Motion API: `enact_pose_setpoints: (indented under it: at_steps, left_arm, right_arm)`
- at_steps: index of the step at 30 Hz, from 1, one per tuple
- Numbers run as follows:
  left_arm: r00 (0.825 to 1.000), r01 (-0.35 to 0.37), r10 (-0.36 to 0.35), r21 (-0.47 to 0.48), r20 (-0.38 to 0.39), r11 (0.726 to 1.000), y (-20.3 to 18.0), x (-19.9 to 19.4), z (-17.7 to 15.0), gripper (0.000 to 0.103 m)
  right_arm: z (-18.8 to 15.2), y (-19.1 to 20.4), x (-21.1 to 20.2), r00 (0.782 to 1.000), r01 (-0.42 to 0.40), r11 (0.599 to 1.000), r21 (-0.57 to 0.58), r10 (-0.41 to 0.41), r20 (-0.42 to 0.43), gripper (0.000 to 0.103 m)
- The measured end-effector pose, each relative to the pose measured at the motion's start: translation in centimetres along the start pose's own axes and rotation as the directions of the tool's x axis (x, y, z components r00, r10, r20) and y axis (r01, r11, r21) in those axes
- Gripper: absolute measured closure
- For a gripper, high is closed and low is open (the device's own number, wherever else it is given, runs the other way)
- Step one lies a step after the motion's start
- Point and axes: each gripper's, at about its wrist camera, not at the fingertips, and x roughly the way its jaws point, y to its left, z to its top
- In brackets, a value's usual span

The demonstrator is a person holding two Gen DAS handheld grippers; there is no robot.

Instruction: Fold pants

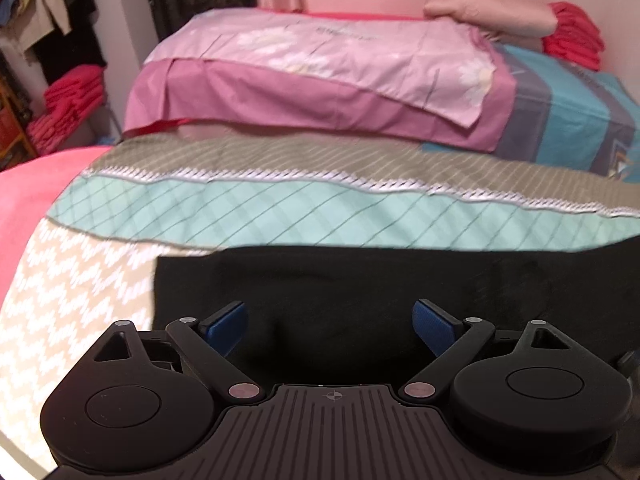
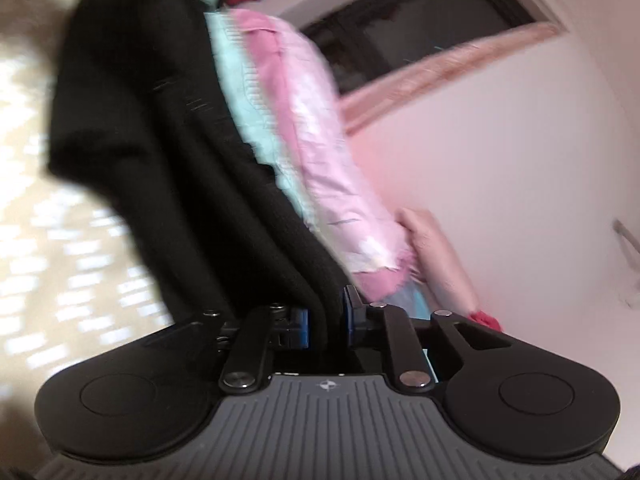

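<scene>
1. Black pants (image 1: 360, 292): one garment. In the left wrist view it lies flat on the bed, its left edge and far edge straight, meeting at a square corner. In the right wrist view a length of it (image 2: 168, 140) rises away from the fingers in soft folds.
2. Left gripper (image 1: 331, 326): one, its two blue-padded fingers (image 1: 224, 326) spread wide, poised over the near part of the pants with nothing between them.
3. Right gripper (image 2: 325, 320): one, fingers narrow, pinched on a fold of the pants.
4. Bedspread (image 1: 80, 280): one, beige with white zigzags, bare to the left of the pants.
5. Folded bedding beyond the far edge of the pants: one mint and olive checked piece (image 1: 280, 204), then one pink pillow (image 1: 320, 60) stacked higher, with a teal-striped one (image 1: 568, 116) at its right end.
6. Red folded cloths: two stacks, one (image 1: 576, 36) at the wall beyond the pillows, one (image 1: 72, 100) on shelving far left of the pants.
7. Hard to make out: the right wrist view is motion-blurred and tilted; the pants' right end is cut off by the frame in the left wrist view.
</scene>
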Motion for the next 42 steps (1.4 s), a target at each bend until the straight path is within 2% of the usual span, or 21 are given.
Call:
enact_pose_setpoints:
  at_steps: [5, 8, 9, 10, 12, 17, 19, 23, 26, 27, 28, 29, 30, 31, 32, 33, 34, 36, 37, 40, 42]
  left_arm:
    - [0.996, 0.093, -0.093, 0.033, 0.001, 0.995, -5.6, 1.5, 0.6, 0.0]
    - [0.993, 0.107, -0.102, 0.104, -0.057, 0.989, -9.7, 4.5, -0.3, 0.0]
    - [0.993, 0.088, -0.078, 0.125, -0.087, 0.988, -10.5, 5.6, -0.8, 0.0]
    - [0.994, 0.074, -0.063, 0.133, -0.089, 0.988, -10.9, 6.2, -1.3, 0.0]
    - [0.997, 0.058, -0.052, 0.131, -0.05, 0.99, -10.7, 6.2, -1.8, 0.0]
    - [0.994, 0.09, -0.082, 0.11, -0.074, 0.99, -9.7, 6.5, -1.6, 0.0]
    - [0.995, 0.083, -0.075, 0.118, -0.071, 0.99, -9.9, 6.5, -1.7, 0.0]
    - [0.996, 0.074, -0.067, 0.113, -0.065, 0.991, -10.1, 6.6, -1.8, 0.0]
    - [0.996, 0.072, -0.065, 0.121, -0.062, 0.99, -10.1, 6.7, -1.7, 0.0]
    - [0.996, 0.072, -0.065, 0.123, -0.061, 0.99, -10.1, 6.7, -1.8, 0.0]
    - [0.996, 0.069, -0.062, 0.124, -0.06, 0.99, -10.1, 6.7, -1.8, 0.0]
    - [0.995, 0.085, -0.078, 0.123, -0.064, 0.989, -10.0, 6.7, -1.9, 0.0]
    - [0.993, 0.102, -0.094, 0.121, -0.07, 0.987, -10.1, 6.8, -1.9, 0.0]
    - [0.995, 0.091, -0.083, 0.13, -0.063, 0.987, -10.3, 6.8, -2.0, 0.0]
    - [0.996, 0.078, -0.071, 0.142, -0.057, 0.987, -10.6, 6.8, -2.0, 0.0]
    - [0.996, 0.075, -0.068, 0.146, -0.052, 0.986, -10.7, 6.8, -2.1, 0.0]
    - [0.996, 0.077, -0.071, 0.141, -0.052, 0.987, -10.6, 6.9, -2.1, 0.0]
    - [0.995, 0.093, -0.086, 0.131, -0.058, 0.987, -10.3, 7.0, -2.1, 0.0]
    - [0.994, 0.098, -0.09, 0.132, -0.062, 0.986, -10.2, 7.0, -2.0, 0.0]
    - [0.993, 0.103, -0.093, 0.141, -0.07, 0.985, -10.2, 7.0, -1.8, 0.0]
    - [0.992, 0.109, -0.099, 0.14, -0.077, 0.984, -10.1, 7.1, -1.7, 0.0]
  right_arm:
    - [-0.1, 0.7, 0.1, 0.999, 0.03, 0.999, 0.036, -0.03, -0.015, 0.081]
    - [-0.3, -0.2, 1.3, 0.998, 0.047, 0.996, 0.069, -0.045, -0.035, 0.068]
    - [-0.7, -0.8, 1.2, 0.997, 0.06, 0.995, 0.082, -0.057, -0.043, 0.057]
    - [-1.1, -1.4, 1.1, 0.996, 0.074, 0.993, 0.095, -0.07, -0.051, 0.047]
    - [-2.6, -2.5, 0.6, 0.992, 0.112, 0.987, 0.118, -0.103, -0.077, 0.04]
    - [-7.4, -5.1, -0.2, 0.958, 0.245, 0.938, 0.245, -0.195, -0.213, 0.034]
    - [-7.9, -6.5, 0.3, 0.953, 0.246, 0.906, 0.346, -0.16, -0.259, 0.031]
    - [-5.5, -6.3, 1.5, 0.965, 0.228, 0.929, 0.293, -0.175, -0.194, 0.032]
    - [-6.8, -7.2, 2.7, 0.978, 0.168, 0.949, 0.265, -0.126, -0.168, 0.033]
    - [-8.1, -8.3, 3.2, 0.966, 0.212, 0.932, 0.294, -0.155, -0.206, 0.033]
    - [-9.4, -10.2, 3.9, 0.952, 0.245, 0.894, 0.376, -0.149, -0.267, 0.028]
    - [-10.8, -12.0, 4.2, 0.953, 0.221, 0.833, 0.507, -0.074, -0.294, 0.028]
    - [-11.2, -12.6, 4.5, 0.952, 0.2, 0.797, 0.57, -0.022, -0.304, 0.029]
    - [-10.8, -12.0, 4.5, 0.952, 0.199, 0.824, 0.531, -0.034, -0.303, 0.03]
    - [-10.0, -10.9, 4.3, 0.954, 0.209, 0.878, 0.43, -0.087, -0.286, 0.031]
    - [-9.6, -10.0, 4.2, 0.955, 0.221, 0.904, 0.365, -0.125, -0.27, 0.031]
    - [-9.7, -10.1, 4.4, 0.954, 0.228, 0.895, 0.384, -0.126, -0.272, 0.029]
    - [-11.1, -11.2, 4.8, 0.951, 0.194, 0.84, 0.507, -0.034, -0.306, 0.027]
    - [-11.1, -11.3, 4.7, 0.954, 0.184, 0.837, 0.515, -0.027, -0.297, 0.027]
    - [-10.3, -10.4, 2.7, 0.967, 0.141, 0.907, 0.397, -0.039, -0.254, 0.025]
    - [-10.5, -10.1, 1.0, 0.975, 0.094, 0.925, 0.367, -0.011, -0.222, 0.018]
